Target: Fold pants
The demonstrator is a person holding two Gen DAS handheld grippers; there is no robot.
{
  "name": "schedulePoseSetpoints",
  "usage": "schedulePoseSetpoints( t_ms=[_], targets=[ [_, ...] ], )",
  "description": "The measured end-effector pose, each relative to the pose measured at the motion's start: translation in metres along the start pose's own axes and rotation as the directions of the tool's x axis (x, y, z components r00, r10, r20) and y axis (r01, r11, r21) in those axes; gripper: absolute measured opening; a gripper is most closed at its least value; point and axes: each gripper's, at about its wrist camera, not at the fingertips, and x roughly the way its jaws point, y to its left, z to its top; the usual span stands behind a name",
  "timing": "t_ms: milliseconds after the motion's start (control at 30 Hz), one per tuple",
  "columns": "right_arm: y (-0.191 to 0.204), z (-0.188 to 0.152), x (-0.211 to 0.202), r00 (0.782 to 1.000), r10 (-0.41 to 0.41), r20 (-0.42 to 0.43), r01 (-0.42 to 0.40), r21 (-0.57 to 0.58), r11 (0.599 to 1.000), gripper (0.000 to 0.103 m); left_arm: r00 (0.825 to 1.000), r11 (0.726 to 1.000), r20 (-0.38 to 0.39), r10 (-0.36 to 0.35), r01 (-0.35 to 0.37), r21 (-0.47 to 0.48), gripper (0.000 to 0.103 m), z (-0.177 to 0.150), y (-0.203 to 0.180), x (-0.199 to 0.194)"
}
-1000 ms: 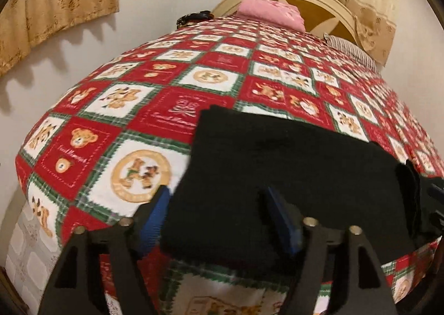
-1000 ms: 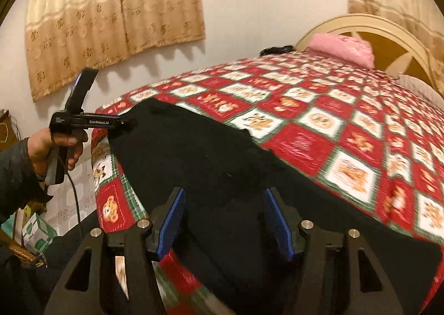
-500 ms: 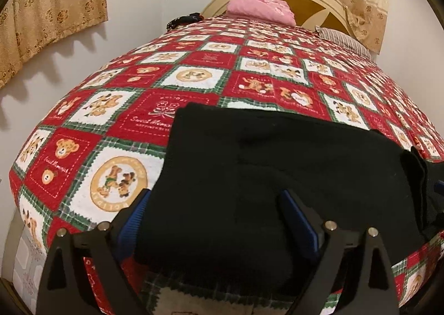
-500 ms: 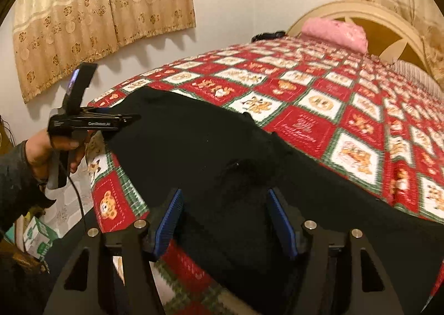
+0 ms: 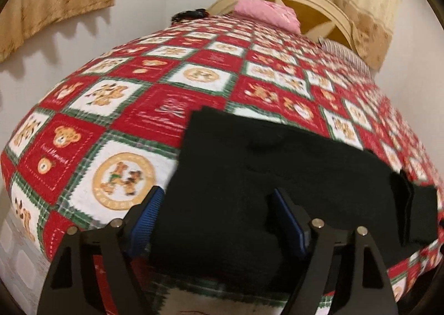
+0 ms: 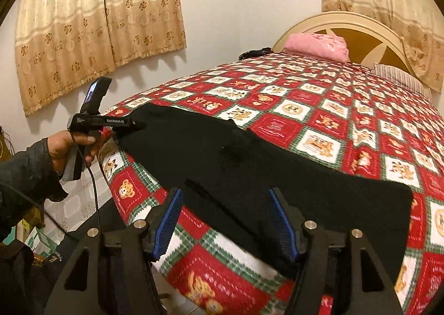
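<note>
Covering the whole mattress, the quilt [image 6: 319,121] of red and white teddy-bear squares carries the black pants [image 6: 227,159], which lie flat along its near edge, one end by the corner. Folds and seams in the black cloth are hard to make out, and the left wrist view is blurred. Beyond stand a cream headboard [image 6: 360,26], a pink pillow [image 6: 319,44], a striped one half cut off, tan curtains [image 6: 100,29] and a white wall. At the far edge sits a small dark object, too small to tell. The left gripper [image 5: 216,220], held by a hand [image 6: 66,148] over the corner, has just been closing its jaws; they stand wide, the left finger over quilt, the right over cloth, pinching nothing. The right gripper [image 6: 226,220] hovers with jaws apart, straddling the pants' near edge, its pads clear of the cloth.
</note>
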Motion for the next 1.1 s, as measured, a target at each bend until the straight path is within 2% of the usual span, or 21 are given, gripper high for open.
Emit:
schedulePoseSetpoints(
  t_ms=[100,167,267,433,500,600,733,867,1000,1100],
  targets=[
    [-0.006,-0.008,-0.008,1.000,-0.004,0.007,0.003,0.020,1.000,0.065,1.000,1.000,0.006,-0.003,0.003,-0.014,0.081,0.001,0.007,0.001],
    [-0.010,-0.014,-0.011,1.000,-0.006,0.010,0.006,0.036,0.999,0.065,1.000,1.000,-0.001,0.002,-0.002,0.017,0.080,0.000,0.003,0.004],
    [-0.018,-0.021,-0.012,1.000,-0.008,0.013,0.007,0.077,0.997,0.065,1.000,0.999,-0.015,0.001,-0.001,0.047,0.064,0.000,-0.005,0.005],
    [-0.033,-0.025,-0.014,0.999,0.012,0.030,-0.017,0.166,0.986,0.065,0.999,0.999,-0.044,0.000,0.002,0.052,0.043,0.004,-0.011,0.006],
    [-0.038,-0.026,-0.016,0.999,0.002,0.039,-0.010,0.188,0.982,0.065,0.998,0.998,-0.056,-0.026,0.029,0.047,0.028,0.005,-0.013,0.003],
    [-0.045,-0.026,-0.023,0.998,-0.011,0.058,-0.002,0.215,0.977,0.065,0.995,0.996,-0.039,-0.094,0.094,0.006,0.027,0.008,-0.017,-0.012],
    [-0.054,-0.024,-0.033,0.996,-0.036,0.077,0.017,0.233,0.972,0.066,0.984,0.984,0.033,-0.177,0.177,-0.012,0.027,0.018,-0.033,-0.048],
    [-0.063,-0.020,-0.045,0.993,-0.067,0.096,0.042,0.240,0.970,0.066,0.969,0.973,0.098,-0.226,0.221,0.059,0.027,0.031,-0.069,-0.085],
    [-0.074,-0.015,-0.067,0.983,-0.117,0.140,0.079,0.246,0.966,0.066,0.948,0.946,0.103,-0.302,0.285,0.153,0.027,0.037,-0.119,-0.104],
    [-0.087,-0.013,-0.084,0.974,-0.153,0.168,0.105,0.266,0.958,0.066,0.925,0.915,0.082,-0.370,0.348,0.203,0.027,0.040,-0.154,-0.108]
  ],
)
